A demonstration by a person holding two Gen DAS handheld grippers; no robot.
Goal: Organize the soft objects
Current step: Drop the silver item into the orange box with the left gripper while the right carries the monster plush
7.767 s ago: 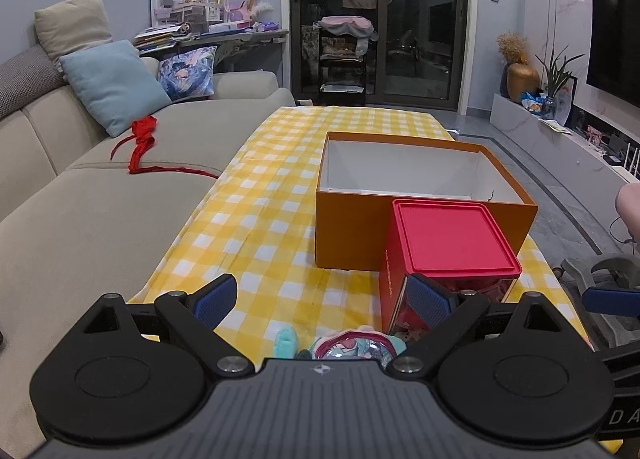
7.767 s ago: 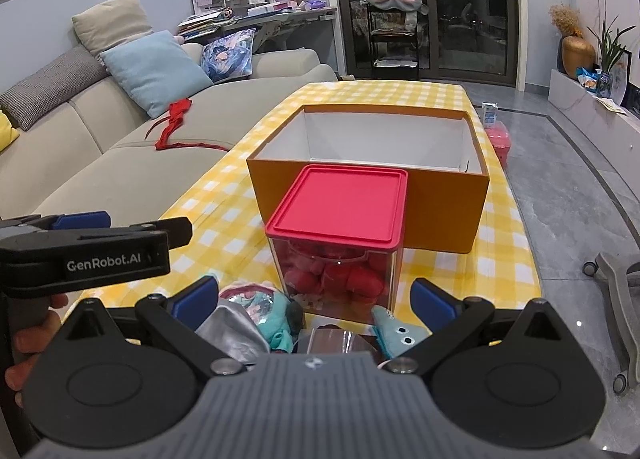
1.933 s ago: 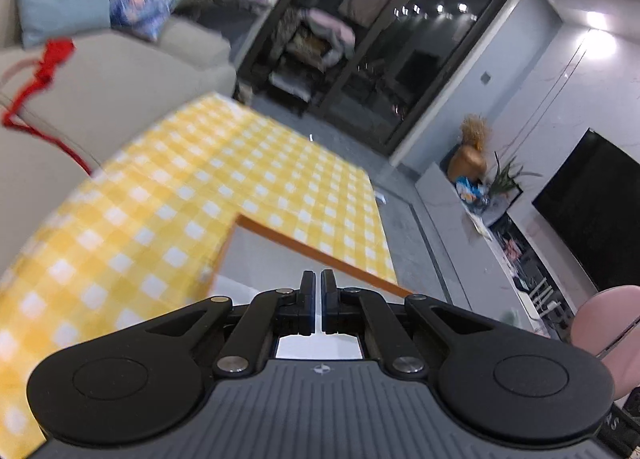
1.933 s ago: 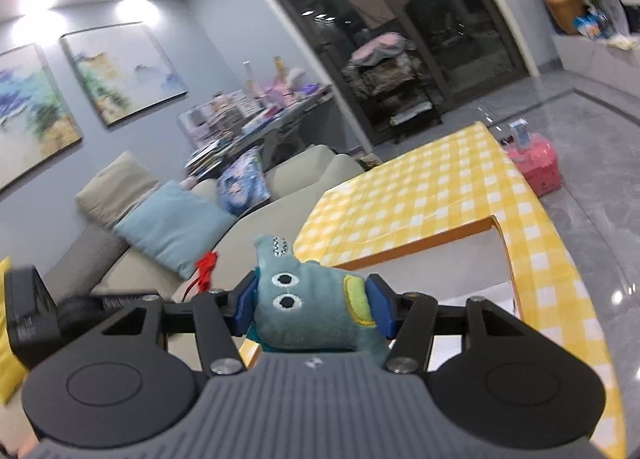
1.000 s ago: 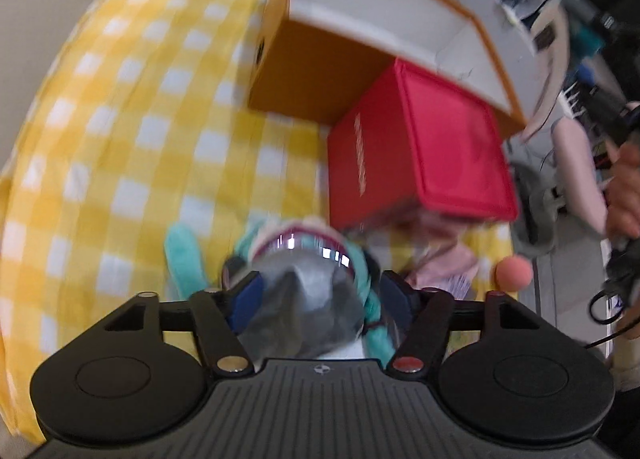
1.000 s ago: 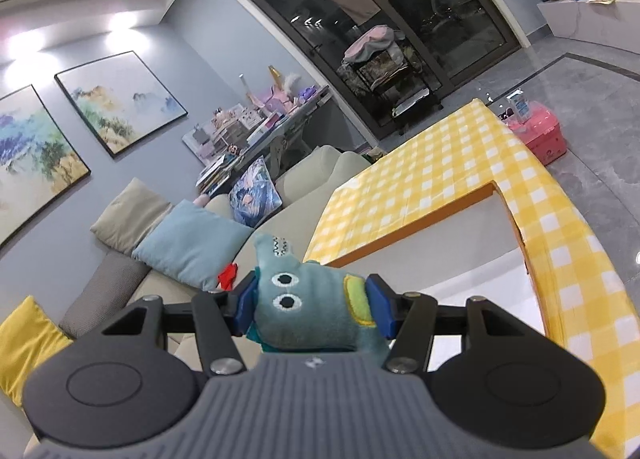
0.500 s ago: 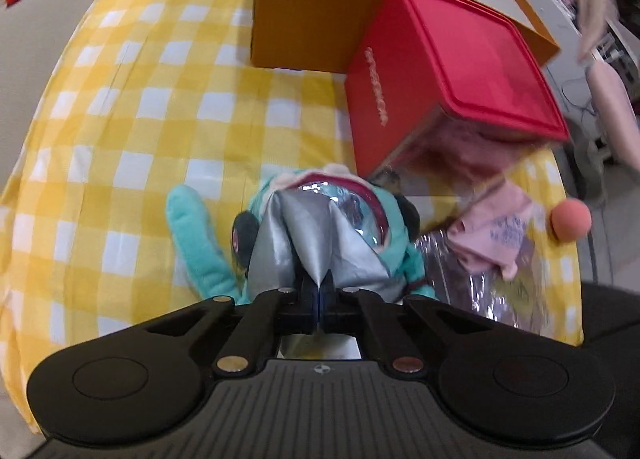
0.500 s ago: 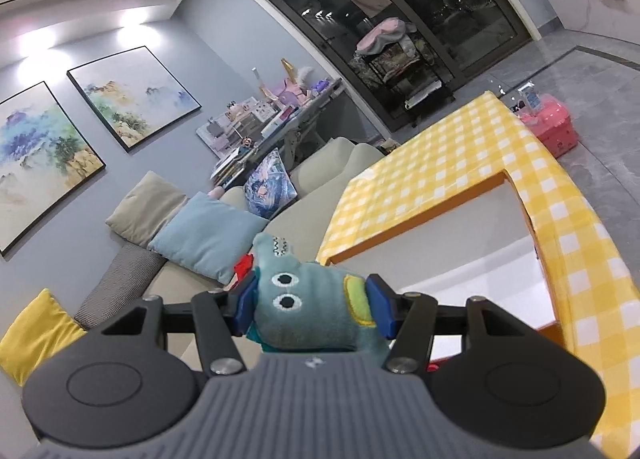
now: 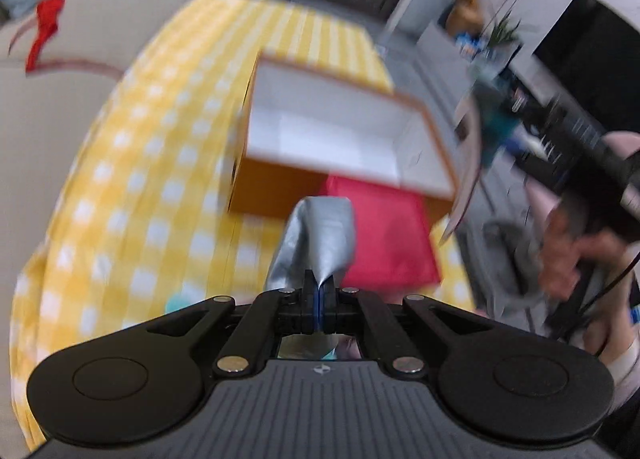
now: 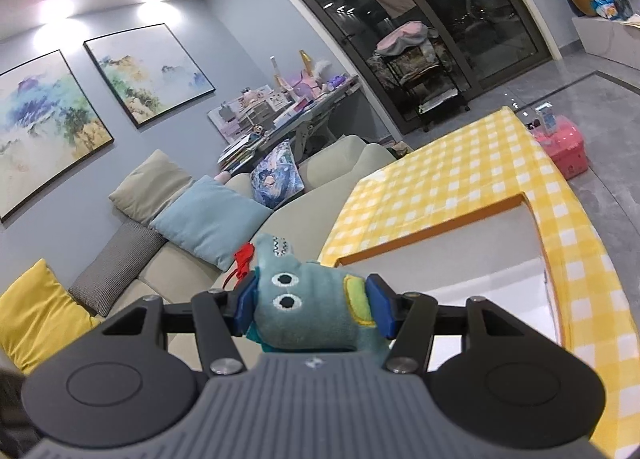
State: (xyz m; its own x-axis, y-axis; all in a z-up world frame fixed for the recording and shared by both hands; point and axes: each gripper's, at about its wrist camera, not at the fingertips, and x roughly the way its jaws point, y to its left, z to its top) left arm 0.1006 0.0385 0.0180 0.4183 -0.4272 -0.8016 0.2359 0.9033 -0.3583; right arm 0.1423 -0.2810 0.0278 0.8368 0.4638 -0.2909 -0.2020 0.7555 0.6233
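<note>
My left gripper [image 9: 319,291] is shut on the silver cloth [image 9: 316,243] of a teal plush doll and holds it lifted above the yellow checked table [image 9: 132,187]; the doll's body is mostly hidden under the gripper. The open orange box [image 9: 280,187] with a white inside lies ahead, with the red-lidded container [image 9: 384,235] in front of it. My right gripper [image 10: 312,309] is shut on a teal monster plush [image 10: 308,315] and holds it high above the orange box [image 10: 432,235]. In the blurred left wrist view it shows over the box's right side [image 9: 496,119].
A beige sofa [image 10: 304,203] with cushions and a red ribbon [image 9: 44,31] runs along the table's left side. A pink box [image 10: 568,143] sits on the floor beyond the table. The TV unit [image 9: 452,43] stands at the right.
My left gripper has risen and tilted up from the table with the doll's silver cloth pinched in it. My right gripper has held the teal monster plush over the box, drifting slightly.
</note>
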